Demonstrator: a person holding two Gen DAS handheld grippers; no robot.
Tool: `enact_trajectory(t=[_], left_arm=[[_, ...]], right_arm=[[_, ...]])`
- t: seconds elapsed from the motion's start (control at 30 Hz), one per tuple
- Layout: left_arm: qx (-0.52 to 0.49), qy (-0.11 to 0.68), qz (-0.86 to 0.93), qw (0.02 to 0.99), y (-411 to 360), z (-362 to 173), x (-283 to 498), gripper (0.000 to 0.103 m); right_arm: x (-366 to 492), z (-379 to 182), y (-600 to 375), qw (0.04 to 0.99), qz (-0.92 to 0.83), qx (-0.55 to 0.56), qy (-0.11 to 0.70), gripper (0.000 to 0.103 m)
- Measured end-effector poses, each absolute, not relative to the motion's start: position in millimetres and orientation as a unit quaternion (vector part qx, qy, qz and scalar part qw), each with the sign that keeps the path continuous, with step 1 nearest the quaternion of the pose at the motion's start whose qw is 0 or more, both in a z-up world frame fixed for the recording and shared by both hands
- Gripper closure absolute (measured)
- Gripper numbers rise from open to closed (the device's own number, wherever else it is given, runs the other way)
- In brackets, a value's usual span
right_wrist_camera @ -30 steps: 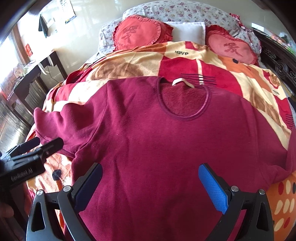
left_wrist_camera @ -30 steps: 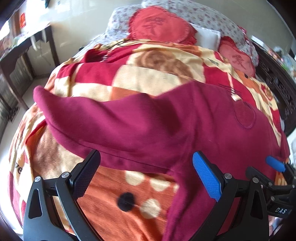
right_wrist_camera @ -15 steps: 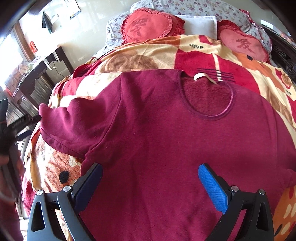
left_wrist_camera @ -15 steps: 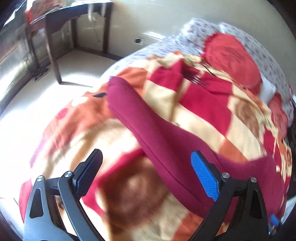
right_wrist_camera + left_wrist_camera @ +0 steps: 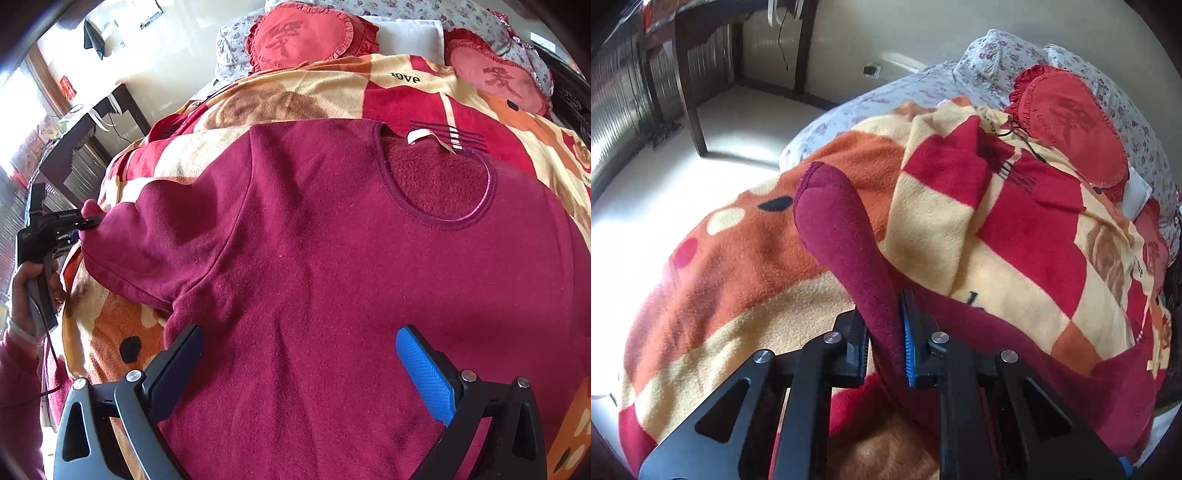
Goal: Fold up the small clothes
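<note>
A maroon sweatshirt (image 5: 314,258) lies flat, front up, on a patterned blanket (image 5: 332,85), collar toward the pillows. Its left sleeve (image 5: 838,236) stretches out toward the bed's edge. My left gripper (image 5: 884,319) has its jaws closing on this sleeve near the cuff, and both pads press the fabric. The right wrist view shows that gripper (image 5: 86,220) pinching the sleeve end, with a person's hand (image 5: 26,284) on its handle. My right gripper (image 5: 298,334) hangs open over the lower body of the sweatshirt, nothing between its fingers.
Two red heart-shaped cushions (image 5: 299,35) (image 5: 495,79) and floral pillows (image 5: 997,55) lie at the head of the bed. A dark wooden table (image 5: 687,55) stands on the pale floor (image 5: 731,122) beyond the bed's left edge.
My left gripper swung out along the sleeve toward the cuff and went from wide open to shut on it. The right gripper stayed open and barely moved.
</note>
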State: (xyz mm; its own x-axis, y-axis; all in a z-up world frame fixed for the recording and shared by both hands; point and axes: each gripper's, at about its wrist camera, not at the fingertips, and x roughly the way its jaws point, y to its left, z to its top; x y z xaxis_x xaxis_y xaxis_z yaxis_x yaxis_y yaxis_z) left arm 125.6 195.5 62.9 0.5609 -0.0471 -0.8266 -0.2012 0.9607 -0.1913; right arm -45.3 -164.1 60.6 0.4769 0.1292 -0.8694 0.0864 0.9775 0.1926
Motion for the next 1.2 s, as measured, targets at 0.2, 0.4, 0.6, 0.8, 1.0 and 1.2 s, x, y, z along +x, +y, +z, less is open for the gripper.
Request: enact_trajectory(t=[0.2, 0.4, 0.6, 0.8, 1.0, 1.2], left_arm=[[-0.088, 0.414, -0.05, 0.905, 125.1, 126.2, 80.0, 0.091], [-0.07, 0.412, -0.163, 0.894, 23.5, 151.4, 55.6, 0.091], [-0.025, 0.439, -0.235, 0.867, -89.2, 124.3, 34.0, 0.091], [-0.002, 0.482, -0.289, 0.827, -155.8, 81.9, 14.6, 0.09], [0.043, 0.511, -0.326, 0.795, -184.8, 65.1, -14.2, 0.09], [0.016, 0.459, -0.357, 0.814, -139.5, 106.3, -32.2, 0.028]], right_arm=[[-48.8, 61.5, -179.9, 0.855, 0.005, 0.128, 0.503, 0.0], [-61.1, 71.4, -205.1, 0.86, -0.015, 0.152, 0.486, 0.0], [-78.9, 80.3, -238.5, 0.863, -0.045, 0.168, 0.474, 0.0], [-103.0, 81.9, -285.4, 0.86, -0.093, 0.186, 0.467, 0.0], [-122.0, 75.8, -325.2, 0.844, -0.116, 0.25, 0.459, 0.0], [-122.2, 78.1, -330.4, 0.847, -0.121, 0.251, 0.453, 0.0]])
